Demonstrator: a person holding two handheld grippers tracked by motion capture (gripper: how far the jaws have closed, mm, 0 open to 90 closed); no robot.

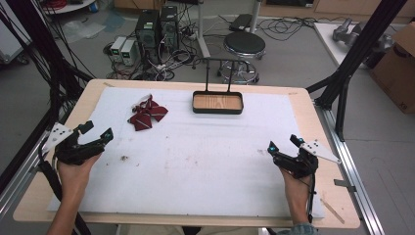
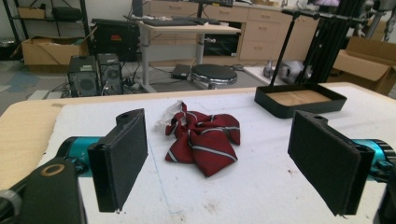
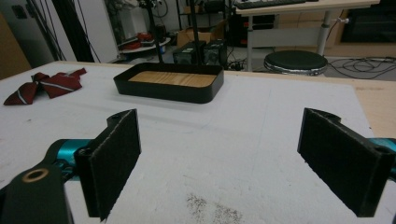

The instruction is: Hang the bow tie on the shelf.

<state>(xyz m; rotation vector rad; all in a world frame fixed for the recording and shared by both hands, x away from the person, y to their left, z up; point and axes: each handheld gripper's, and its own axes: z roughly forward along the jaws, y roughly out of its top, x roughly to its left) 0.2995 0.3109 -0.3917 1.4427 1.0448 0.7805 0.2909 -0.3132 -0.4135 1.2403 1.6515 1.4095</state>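
Looking down from the high view: white mat (image 1: 195,161) on a wooden table (image 1: 303,98); left gripper (image 1: 98,131) at the left edge, right gripper (image 1: 283,143) at the right, both with jaws spread and empty. A crumpled red striped bow tie (image 1: 147,113) lies far left; a black tray (image 1: 218,102) with a wooden floor sits far centre. Left gripper view: jaws wide apart, tie (image 2: 203,137) on the mat between and beyond them, tray (image 2: 299,99) far right. Right gripper view: jaws wide, bare mat between; tray (image 3: 170,82) ahead, tie (image 3: 44,86) far left.
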